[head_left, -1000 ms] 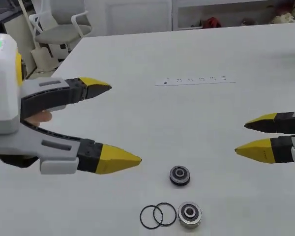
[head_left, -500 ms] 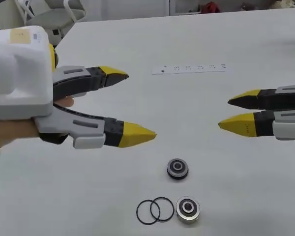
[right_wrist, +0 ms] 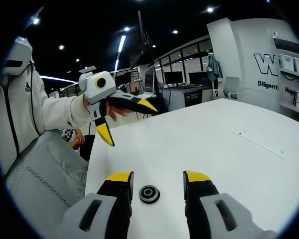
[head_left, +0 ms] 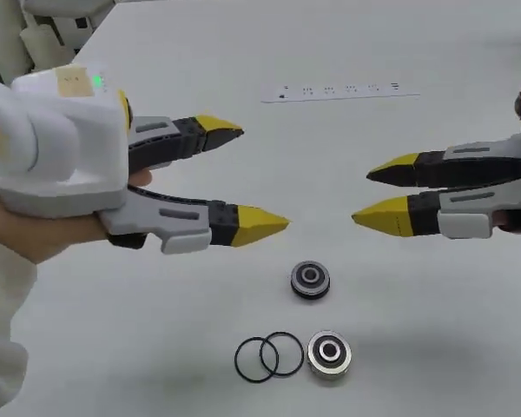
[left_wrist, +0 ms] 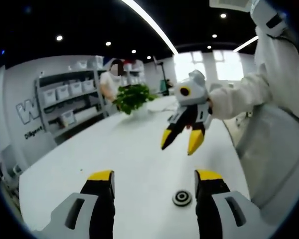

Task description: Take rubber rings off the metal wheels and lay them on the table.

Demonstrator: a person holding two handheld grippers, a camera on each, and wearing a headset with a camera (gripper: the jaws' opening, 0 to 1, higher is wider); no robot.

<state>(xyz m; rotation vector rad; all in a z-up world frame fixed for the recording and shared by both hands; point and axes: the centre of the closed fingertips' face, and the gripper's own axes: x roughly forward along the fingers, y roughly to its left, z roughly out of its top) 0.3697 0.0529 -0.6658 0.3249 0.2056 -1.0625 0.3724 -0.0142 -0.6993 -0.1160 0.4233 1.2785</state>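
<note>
A small wheel (head_left: 310,280) with a black rubber ring on it lies flat on the white table (head_left: 434,330). Nearer me lies a bare metal wheel (head_left: 329,354), and two loose black rubber rings (head_left: 269,357) overlap just left of it. My left gripper (head_left: 262,178) hovers open to the wheel's upper left, nothing between its jaws. Opposite it, my right gripper (head_left: 362,197) is open and empty, tips pointing left. The ringed wheel (left_wrist: 182,197) shows between the left gripper (left_wrist: 154,177) jaws in its own view, and likewise the wheel (right_wrist: 149,193) ahead of the right gripper (right_wrist: 157,177).
A thin white printed strip (head_left: 340,89) lies farther back on the table. In the left gripper view a potted plant (left_wrist: 132,97) stands at the table's far end, with a person (left_wrist: 112,82) and shelves (left_wrist: 65,99) behind it.
Both grippers have drawn in toward each other above the ringed wheel, the right one moving left, the left one right. The head camera has tilted down. Wheels and rings lie still.
</note>
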